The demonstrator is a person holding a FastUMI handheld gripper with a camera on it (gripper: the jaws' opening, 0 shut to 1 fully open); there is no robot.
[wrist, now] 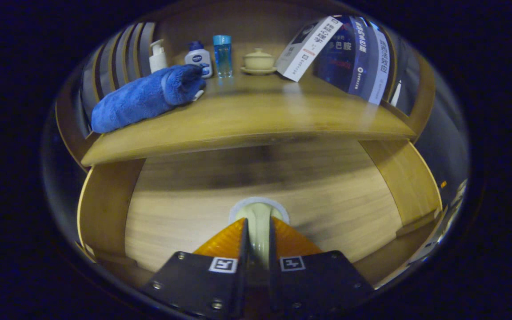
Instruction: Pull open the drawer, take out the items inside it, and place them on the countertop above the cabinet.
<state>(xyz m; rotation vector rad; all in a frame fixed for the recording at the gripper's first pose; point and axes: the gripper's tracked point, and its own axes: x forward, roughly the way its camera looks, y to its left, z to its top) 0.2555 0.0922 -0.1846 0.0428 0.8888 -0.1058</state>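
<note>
1. Gripper (258,229): fingers drawn nearly together, clamped on either side of the drawer knob (258,213). Both fingers press the knob's stem. This grip suits a straight pull towards the near side.
2. Drawer knob: pale, rounded, set on a light round backing plate at the middle of the drawer front (185,209). Held between the fingers.
3. Drawer front: light wood grain, framed by the cabinet's side posts left and right. The top of the front is slightly blurred. Whether the drawer is shut or partly out cannot be told. Contents hidden.
4. Countertop (256,120): glossy wood, directly above the drawer; the middle and near parts are bare, which leaves room for the drawer's items.
5. Rolled blue towel (145,98): lies on the countertop's left side.
6. Far row on the countertop, left to right: white pump bottle (158,55), small white lotion bottle (199,58) with blue cap, clear blue bottle (222,55), cream lidded cup on saucer (258,61).
7. Books (354,53): far right, leaning leftwards.
8. Room: wooden slats behind the towel; dim surroundings.
</note>
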